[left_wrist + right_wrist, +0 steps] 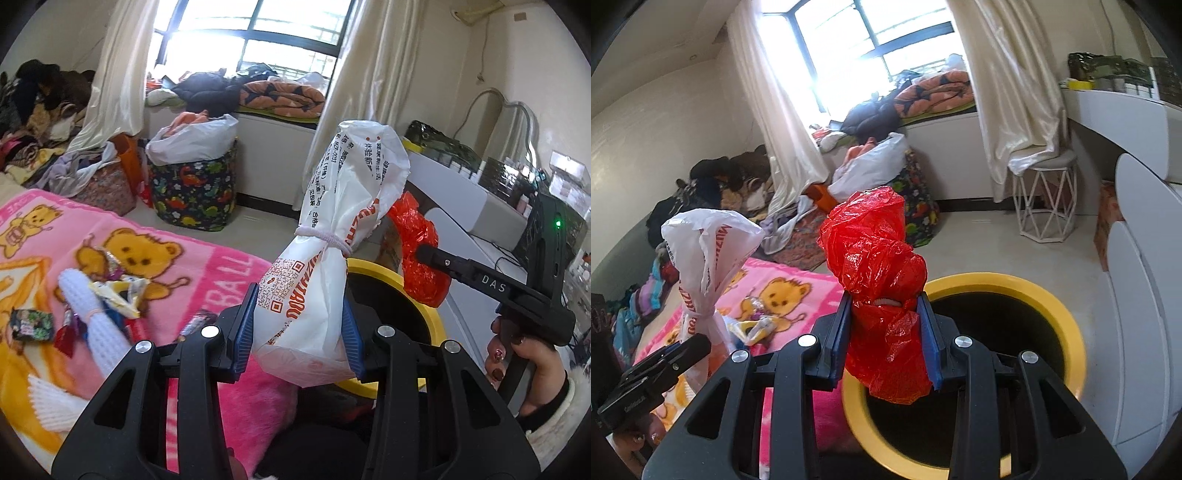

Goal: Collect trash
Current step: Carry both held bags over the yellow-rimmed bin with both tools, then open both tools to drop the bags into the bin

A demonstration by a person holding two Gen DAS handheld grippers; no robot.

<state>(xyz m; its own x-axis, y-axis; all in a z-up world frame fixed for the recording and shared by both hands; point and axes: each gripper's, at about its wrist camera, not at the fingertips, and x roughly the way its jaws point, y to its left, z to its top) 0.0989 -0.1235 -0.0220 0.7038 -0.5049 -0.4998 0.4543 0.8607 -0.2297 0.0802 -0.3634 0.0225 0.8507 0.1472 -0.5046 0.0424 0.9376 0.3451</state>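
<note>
My left gripper (299,328) is shut on a white plastic bag (332,236) with red print, tied with a white band, held upright at the edge of the pink bear blanket (155,243). My right gripper (884,339) is shut on a crumpled red plastic bag (875,258), held over the near rim of a yellow-rimmed black bin (1052,295). The bin (373,267) also shows behind the white bag in the left wrist view, with the red bag (417,243) and right gripper above it. Candy wrappers (118,291) and a white foam net (92,317) lie on the blanket.
A dinosaur-print basket (195,188) with a white bag stands on the floor by the window seat. Clothes pile up at the far left (40,110). A white wire stool (1047,199) and a white desk (1126,122) stand to the right of the bin.
</note>
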